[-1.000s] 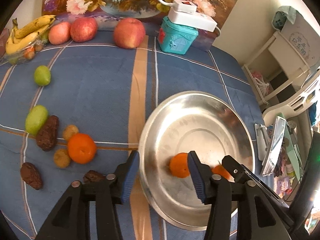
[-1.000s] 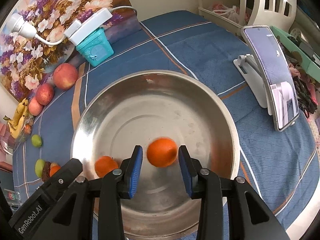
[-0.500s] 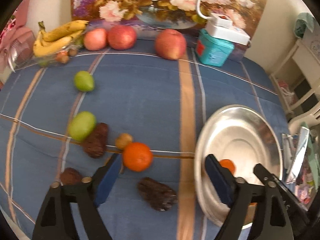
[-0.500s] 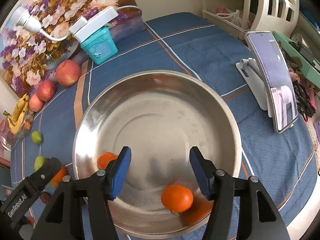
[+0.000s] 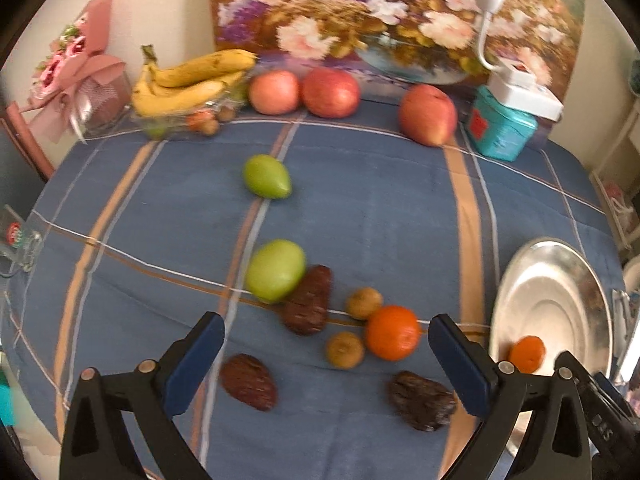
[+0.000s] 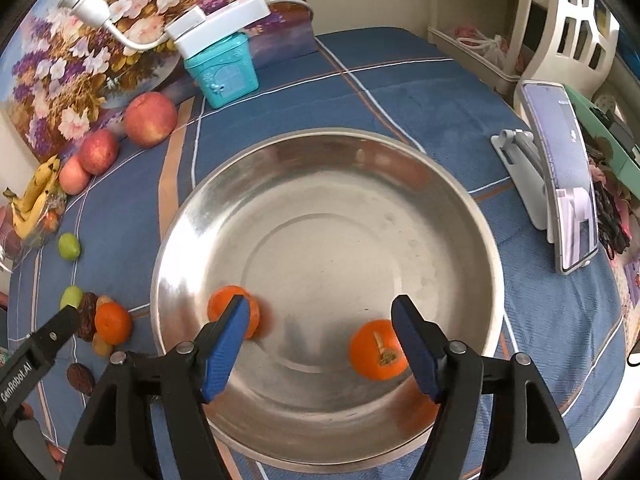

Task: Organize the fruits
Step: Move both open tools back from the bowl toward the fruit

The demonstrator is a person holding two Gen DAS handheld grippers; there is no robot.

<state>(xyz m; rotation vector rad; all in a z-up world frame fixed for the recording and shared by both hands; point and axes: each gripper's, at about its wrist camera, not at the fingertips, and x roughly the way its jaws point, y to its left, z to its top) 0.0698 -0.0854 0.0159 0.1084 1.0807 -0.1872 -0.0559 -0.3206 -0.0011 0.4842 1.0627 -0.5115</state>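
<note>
I am holding my left gripper (image 5: 326,354) above the blue striped cloth (image 5: 360,208) on the bench. Its blue fingers (image 5: 194,360) are standing wide open and are holding nothing. Right between them, lower down on the cloth, the round orange tangerine (image 5: 393,333) is sitting, with two little brown round fruits (image 5: 345,349) touching or almost touching it. I think I am lining up on this tangerine because two like it are in the bowl, so the same kind of fruit is going together.

Three dark wrinkly fruits (image 5: 308,305) are lying near it, and two green fruits (image 5: 275,276) are sitting farther back. The yellow bananas (image 5: 188,82) and three red apples (image 5: 428,114) are lined up at the back by the flower picture (image 5: 360,8), well apart from my fingers.

My right gripper (image 6: 320,338) is hanging over the big shiny metal bowl (image 6: 328,144). Its fingers are wide open too, and empty. Two orange tangerines are lying in the bowl: one (image 6: 378,350) is just beside my right finger with its stem end up, and the other (image 6: 224,304) is partly hiding behind my left finger. The bowl is sitting just beside the fruit pile, so each carry is short.

The tangerine on the cloth is round and may roll, so I am thinking a careful squeeze around its middle will be needed.
</note>
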